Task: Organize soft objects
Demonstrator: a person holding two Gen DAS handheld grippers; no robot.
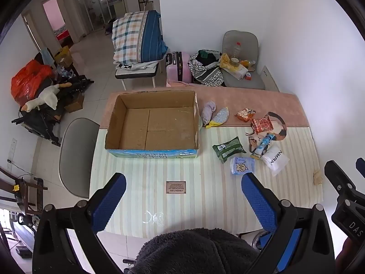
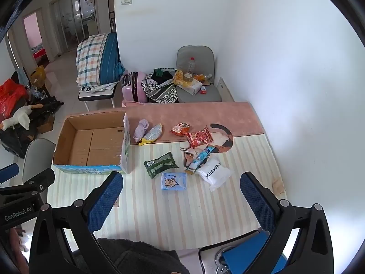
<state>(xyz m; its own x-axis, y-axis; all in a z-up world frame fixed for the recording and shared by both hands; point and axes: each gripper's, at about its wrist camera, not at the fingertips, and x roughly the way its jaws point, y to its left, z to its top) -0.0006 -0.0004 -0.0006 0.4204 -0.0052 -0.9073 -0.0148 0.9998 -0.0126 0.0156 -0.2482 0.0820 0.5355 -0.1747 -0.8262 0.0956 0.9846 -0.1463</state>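
An empty open cardboard box point(image 1: 151, 125) point(image 2: 91, 143) stands on the table's left part. Right of it lie a rolled lilac sock point(image 1: 208, 111) point(image 2: 140, 129), a glittery yellow-edged pouch point(image 1: 219, 117) point(image 2: 152, 134), two orange-red snack packs point(image 1: 262, 123) point(image 2: 199, 137), a green pack point(image 1: 228, 148) point(image 2: 160, 164), a blue tissue pack point(image 1: 241, 165) point(image 2: 173, 181), a white pouch point(image 1: 275, 158) point(image 2: 214, 173) and a blue tube point(image 1: 263, 145) point(image 2: 199, 158). My left gripper point(image 1: 183, 185) is open and empty above the table's near edge. My right gripper point(image 2: 181, 183) is open and empty, near the tissue pack.
A striped cloth point(image 1: 159, 201) point(image 2: 182, 214) covers the table, with a pink strip point(image 1: 251, 100) at the far side. A cat-shaped mat point(image 2: 219, 141) lies under the snacks. A grey chair point(image 1: 77, 155) stands left; another chair point(image 2: 196, 77), a suitcase and bags stand behind.
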